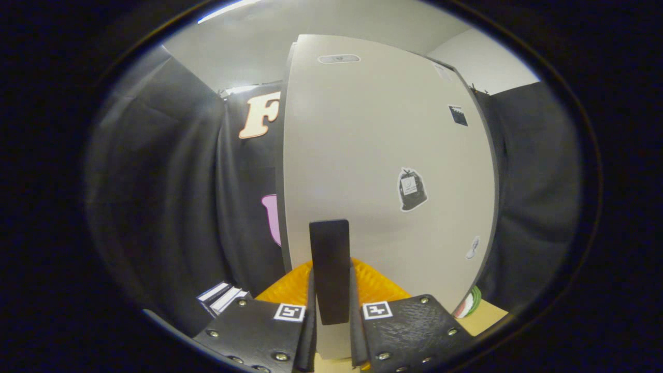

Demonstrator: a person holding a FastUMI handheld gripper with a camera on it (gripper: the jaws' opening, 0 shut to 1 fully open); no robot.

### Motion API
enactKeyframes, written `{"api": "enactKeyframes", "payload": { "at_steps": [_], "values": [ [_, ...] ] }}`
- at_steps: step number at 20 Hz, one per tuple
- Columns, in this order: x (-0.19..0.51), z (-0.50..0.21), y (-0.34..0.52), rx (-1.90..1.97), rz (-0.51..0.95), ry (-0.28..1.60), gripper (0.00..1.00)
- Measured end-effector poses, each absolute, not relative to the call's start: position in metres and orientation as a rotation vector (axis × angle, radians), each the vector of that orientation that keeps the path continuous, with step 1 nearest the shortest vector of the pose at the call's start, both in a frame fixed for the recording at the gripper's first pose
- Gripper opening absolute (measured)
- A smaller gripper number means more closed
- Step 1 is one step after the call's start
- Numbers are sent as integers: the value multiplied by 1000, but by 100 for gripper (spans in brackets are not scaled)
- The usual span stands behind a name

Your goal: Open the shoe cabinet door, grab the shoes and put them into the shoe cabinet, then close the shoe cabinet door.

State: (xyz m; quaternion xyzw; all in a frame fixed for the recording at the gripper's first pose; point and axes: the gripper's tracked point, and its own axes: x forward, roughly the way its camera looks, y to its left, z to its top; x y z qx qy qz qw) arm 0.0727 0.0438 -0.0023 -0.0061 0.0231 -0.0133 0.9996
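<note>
The shoe cabinet's pale door (373, 145) stands tall right in front of me, its left edge showing as a thin dark line against the black cloth. A dark flat handle (329, 259) sticks out from the door's lower part. My gripper (331, 282) is shut on this handle, with one finger pressing on each side. The handle's lower end runs down between the fingers. Several small stickers sit on the door, the largest a dark bag-shaped one (412, 189) to the right of the handle.
Black cloth walls hang on both sides of the cabinet. A small dark-and-white striped object (224, 298) lies low on the left. Past the door's lower right corner sits a green, white and red thing (469, 303) on a light wooden surface (484, 315).
</note>
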Motion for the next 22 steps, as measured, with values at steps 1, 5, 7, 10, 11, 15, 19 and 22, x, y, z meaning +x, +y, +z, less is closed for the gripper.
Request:
{"api": "enactKeyframes", "payload": {
  "at_steps": [1, 5, 7, 10, 11, 15, 19, 22],
  "values": [
    [63, -1, 41, -11, -25, 46, 26],
    [12, 6, 15, -1, -10, 48, 26],
    [-15, 12, -3, -5, 0, 46, 26],
    [-43, 13, -26, -10, 9, 58, 26],
    [-52, 16, -33, -12, 12, 59, 26],
    [-87, 22, -74, -35, 1, 64, 26],
    [-117, 28, -121, -61, -41, 66, 25],
    [-131, 31, -152, -64, -81, 70, 25]
  ]
}}
